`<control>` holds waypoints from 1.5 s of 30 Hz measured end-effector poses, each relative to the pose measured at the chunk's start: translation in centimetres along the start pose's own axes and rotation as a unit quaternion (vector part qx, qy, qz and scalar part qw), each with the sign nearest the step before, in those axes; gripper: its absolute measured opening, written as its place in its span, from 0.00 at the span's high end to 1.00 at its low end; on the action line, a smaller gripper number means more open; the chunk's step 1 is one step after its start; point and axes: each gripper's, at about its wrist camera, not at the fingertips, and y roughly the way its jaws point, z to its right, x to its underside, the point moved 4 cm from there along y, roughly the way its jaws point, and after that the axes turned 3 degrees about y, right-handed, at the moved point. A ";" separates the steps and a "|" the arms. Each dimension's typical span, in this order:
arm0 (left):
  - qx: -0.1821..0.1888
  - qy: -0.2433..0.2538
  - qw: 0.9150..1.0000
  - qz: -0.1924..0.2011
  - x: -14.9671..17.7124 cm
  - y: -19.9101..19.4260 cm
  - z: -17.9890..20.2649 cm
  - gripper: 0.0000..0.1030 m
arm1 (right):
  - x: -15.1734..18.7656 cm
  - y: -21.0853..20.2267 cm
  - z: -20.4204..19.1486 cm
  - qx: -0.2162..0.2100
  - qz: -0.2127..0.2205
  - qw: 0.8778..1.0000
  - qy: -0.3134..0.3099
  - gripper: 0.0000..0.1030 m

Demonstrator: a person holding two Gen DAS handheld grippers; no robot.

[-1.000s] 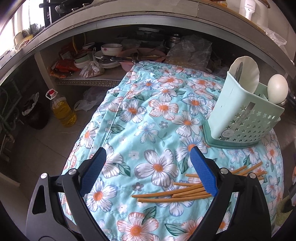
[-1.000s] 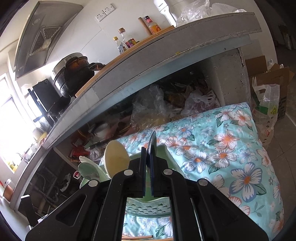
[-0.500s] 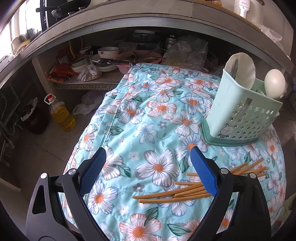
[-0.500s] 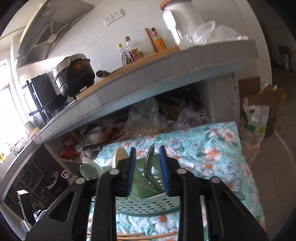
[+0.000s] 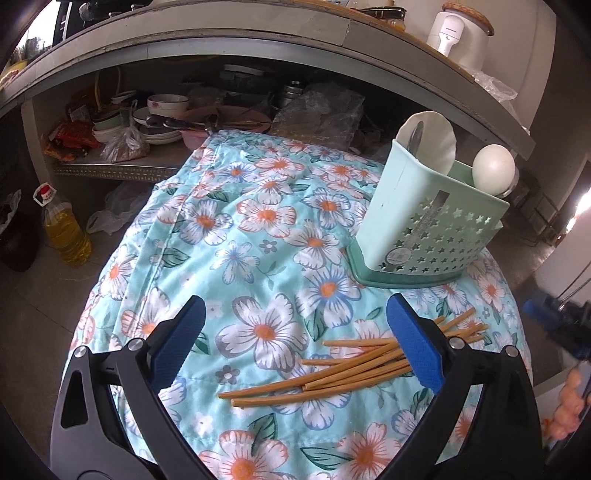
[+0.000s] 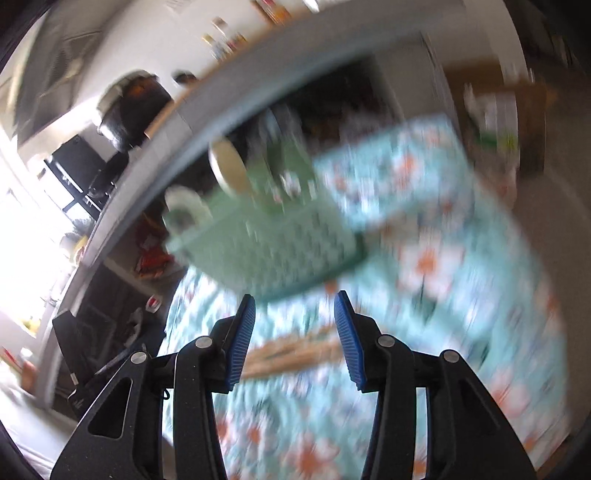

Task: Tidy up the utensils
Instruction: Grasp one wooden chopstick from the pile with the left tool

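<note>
A mint-green utensil holder (image 5: pixel 430 225) stands on the flowered cloth (image 5: pixel 258 221) at the right, with a metal utensil and two pale spoons (image 5: pixel 493 168) in it. A loose bunch of wooden chopsticks (image 5: pixel 351 369) lies on the cloth in front of it. My left gripper (image 5: pixel 293 332) hovers above the cloth, its jaws opening wide with nothing between them; its right pad overlaps the chopsticks' right end in the picture. In the blurred right wrist view, my right gripper (image 6: pixel 293 332) is opening and holds nothing, with the holder (image 6: pixel 266 243) beyond it and the chopsticks (image 6: pixel 295 350) below it.
A concrete counter (image 5: pixel 258 48) overhangs a shelf crowded with bowls (image 5: pixel 166 103), plates and bags. An oil bottle (image 5: pixel 64 229) stands on the floor at the left. A white appliance (image 5: pixel 458 33) sits on the counter. A hand (image 5: pixel 569 402) shows at the right edge.
My right gripper let go of the metal utensil, which now stands in the holder, then opened and swung back and down. The left view tilted slightly; the chopsticks lie where they were.
</note>
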 end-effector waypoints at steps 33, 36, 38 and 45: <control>0.165 0.298 0.932 -0.123 2.0 8.1 12.3 0.75 | 4.9 3.4 5.8 -0.055 -0.070 0.986 0.138 0.59; 0.170 0.326 0.921 -0.130 2.4 8.8 13.4 0.85 | 4.9 3.6 5.7 -0.058 -0.070 0.986 0.138 0.59; 0.165 0.340 0.915 -0.140 2.8 9.4 13.9 0.88 | 4.9 3.7 5.7 -0.062 -0.071 0.986 0.140 0.59; 0.163 0.344 0.911 -0.161 2.8 10.8 14.6 0.88 | 5.0 3.8 5.5 -0.067 -0.071 0.985 0.139 0.59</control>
